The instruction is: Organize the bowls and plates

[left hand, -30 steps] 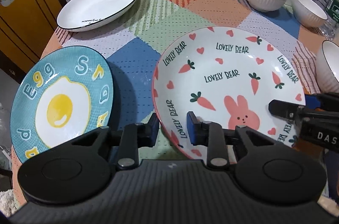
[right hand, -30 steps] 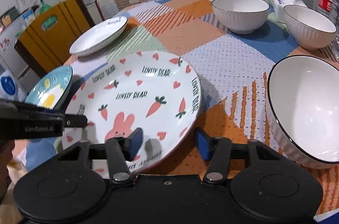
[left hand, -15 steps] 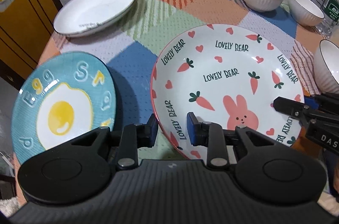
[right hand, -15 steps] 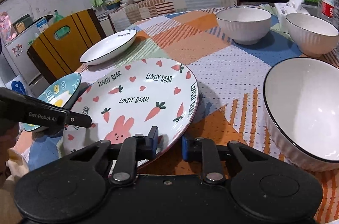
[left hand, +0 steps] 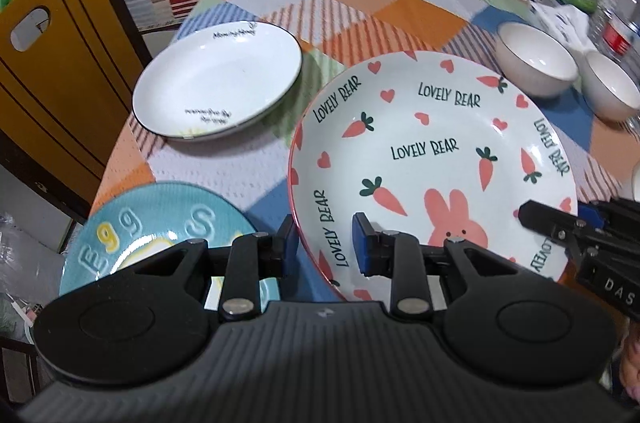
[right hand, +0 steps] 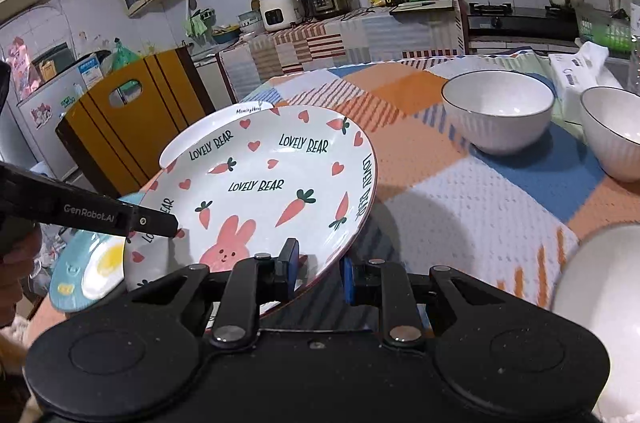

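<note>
**Both grippers gripping the carrot plate above the table**

The carrot plate (left hand: 432,159) is hanging tilted over the patchwork table (right hand: 460,191), its shadow falling on the cloth beneath. The left gripper (left hand: 325,243) is pinching the plate's near rim, one pad under the edge, one on the printed face. The right gripper (right hand: 318,269) is clamping the rim on the other side; its jaws have just been closing, with the rim between them. Just left of the left gripper, the blue egg plate (left hand: 160,223) is lying flat. Ahead of it, the white plate (left hand: 218,83) is sitting on the cloth. Ahead and to the right of the right gripper, two white bowls (right hand: 498,111) are standing side by side.
</note>
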